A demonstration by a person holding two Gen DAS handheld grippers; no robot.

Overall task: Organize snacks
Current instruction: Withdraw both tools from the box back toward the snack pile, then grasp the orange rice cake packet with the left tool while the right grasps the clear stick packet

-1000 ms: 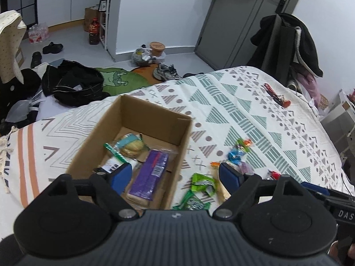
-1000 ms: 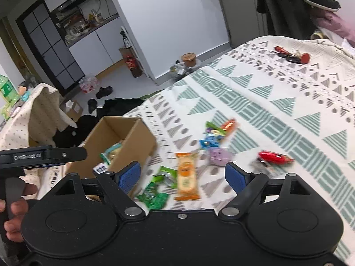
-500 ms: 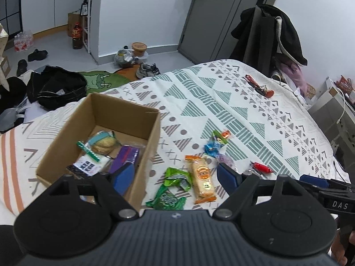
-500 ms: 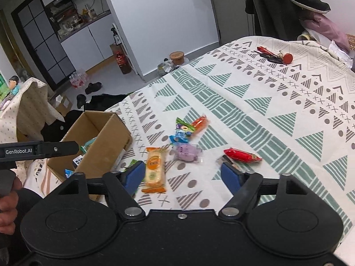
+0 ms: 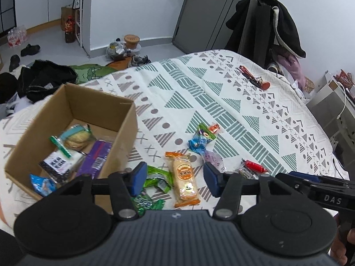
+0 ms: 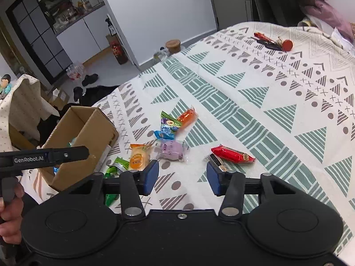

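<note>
An open cardboard box (image 5: 124,119) (image 6: 88,128) sits on the patterned bedspread (image 5: 199,93) and holds several snack packets, among them a purple one (image 5: 95,157). Loose snacks lie to its right: an orange biscuit pack (image 5: 184,177) (image 6: 138,158), green wrappers (image 5: 155,177), a blue candy (image 5: 197,143), a pale purple packet (image 6: 170,150) and a red bar (image 6: 231,154). My left gripper (image 5: 175,178) is open and empty above the orange pack. My right gripper (image 6: 183,177) is open and empty, just short of the purple packet and red bar.
Keys with a red tag (image 6: 273,42) lie far back on the bed. Beyond the bed's edge are dark clothes (image 5: 42,77), shoes and containers on the floor. A coat (image 5: 270,22) hangs by the door. A white shelf unit (image 5: 332,102) stands at the right.
My left gripper has swung right from over the box to over the loose snacks. My right gripper has moved right and forward toward the purple packet and red bar. Both stayed open.
</note>
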